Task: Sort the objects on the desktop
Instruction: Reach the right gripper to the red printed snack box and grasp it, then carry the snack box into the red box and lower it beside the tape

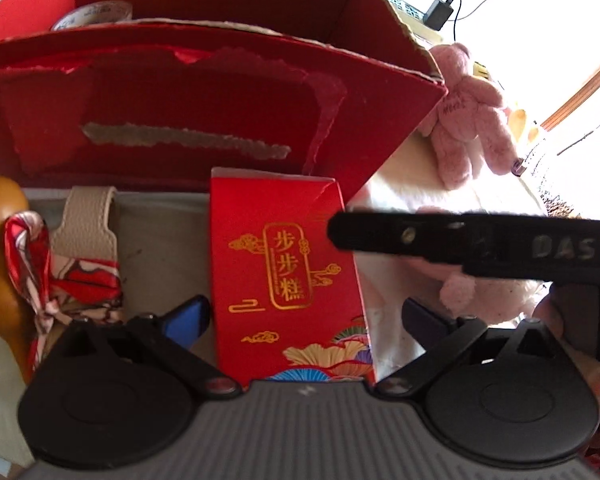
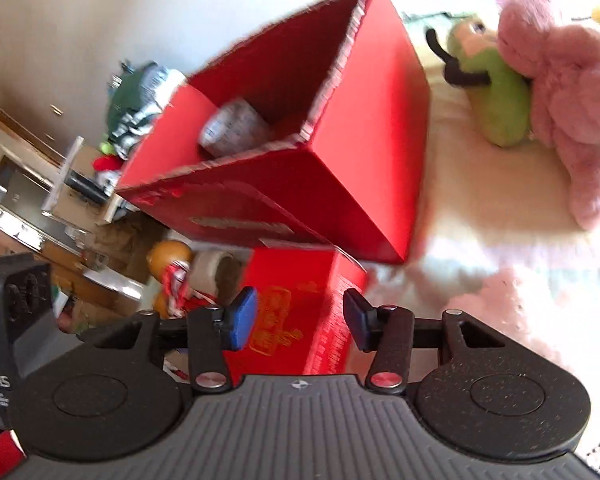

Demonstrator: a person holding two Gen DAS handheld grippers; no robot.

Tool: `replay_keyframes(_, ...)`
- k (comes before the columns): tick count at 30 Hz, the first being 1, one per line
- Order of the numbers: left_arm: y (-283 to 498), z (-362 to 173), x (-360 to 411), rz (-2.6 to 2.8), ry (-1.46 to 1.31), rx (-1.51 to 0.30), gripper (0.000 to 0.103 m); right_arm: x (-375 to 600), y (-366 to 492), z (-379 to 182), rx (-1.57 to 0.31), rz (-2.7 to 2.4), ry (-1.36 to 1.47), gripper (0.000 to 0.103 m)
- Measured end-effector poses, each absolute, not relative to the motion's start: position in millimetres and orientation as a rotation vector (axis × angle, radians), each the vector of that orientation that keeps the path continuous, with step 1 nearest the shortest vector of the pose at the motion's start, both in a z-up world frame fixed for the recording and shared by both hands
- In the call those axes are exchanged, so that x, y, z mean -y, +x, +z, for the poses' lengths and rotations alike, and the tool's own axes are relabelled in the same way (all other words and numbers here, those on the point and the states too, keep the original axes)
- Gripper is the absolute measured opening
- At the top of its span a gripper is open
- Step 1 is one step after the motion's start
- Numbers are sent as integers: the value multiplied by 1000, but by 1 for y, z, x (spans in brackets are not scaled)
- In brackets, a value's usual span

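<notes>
Two hand-held grippers close on a small red carton with gold Chinese lettering (image 1: 288, 276), which stands upright on a pale cloth-covered desktop (image 1: 404, 184) just in front of a large open red cardboard box (image 1: 204, 120). The left gripper (image 1: 304, 320) is spread wide, its blue-padded fingers (image 1: 190, 318) on either side of the carton without touching it. The right gripper (image 2: 298, 316) is also spread, its blue pads (image 2: 242, 318) flanking the same carton from a tilted angle — no contact is visible. In the left wrist view, the right tool reaches in from the right as a black bar (image 1: 460, 240) whose tip sits at the carton's upper right edge, and part of a hand (image 1: 572, 344) shows at the right behind the gripper body.

Inside the big box lies a roll of printed tape (image 2: 236, 128). To the left of the carton sit a tan wooden gourd (image 1: 0, 248) tied with a red-and-white patterned ribbon (image 1: 60, 276), and a beige leather strap (image 1: 88, 220) resting on a grey surface. To the right, beyond the box's corner, a pink plush bear (image 1: 472, 120) lies on the cloth; the right wrist view shows it leaning against a green plush toy (image 2: 496, 92). Far right, a black power adapter with its cable (image 1: 438, 12) sits in glare.
</notes>
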State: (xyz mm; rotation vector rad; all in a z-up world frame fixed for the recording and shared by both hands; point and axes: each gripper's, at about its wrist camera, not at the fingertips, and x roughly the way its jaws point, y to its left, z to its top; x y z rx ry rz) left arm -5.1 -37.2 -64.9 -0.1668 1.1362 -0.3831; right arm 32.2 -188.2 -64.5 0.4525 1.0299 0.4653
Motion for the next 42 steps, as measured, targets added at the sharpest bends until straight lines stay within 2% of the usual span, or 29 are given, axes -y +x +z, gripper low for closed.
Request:
replay_keyframes(4,1,-73,36,-367,-180,-1150,102,179,41,-85,-1100,478,482,47)
replay_keyframes(5,1,-73,37,-362,-167,-1148,102,178,41,-89,-1101,484,497,51)
replay_keyframes(8,0,-73,42,-367,-107,-1147,102,180,39,-87,-1094,490,497,49)
replay_keyframes(14,-2,-58,34,-425,-114,-1162,102,190,38,-70,-1108,547,509,44)
replay_keyframes(22,-18,-10,10,-473,-142,-1147,102,175,35,-24,-1064,682,402,43)
replay_keyframes(32,-23,63,-28,-355,-154,-943,102,138,53,23,-883,848,343,43)
replay_keyframes(38,16,90,-22,-324,-63,-818,102,134,92,37,-799,804,411,42)
replay_keyframes(42,58,88,-19,-343,-35,-811,102,133,115,39,-781,726,417,42)
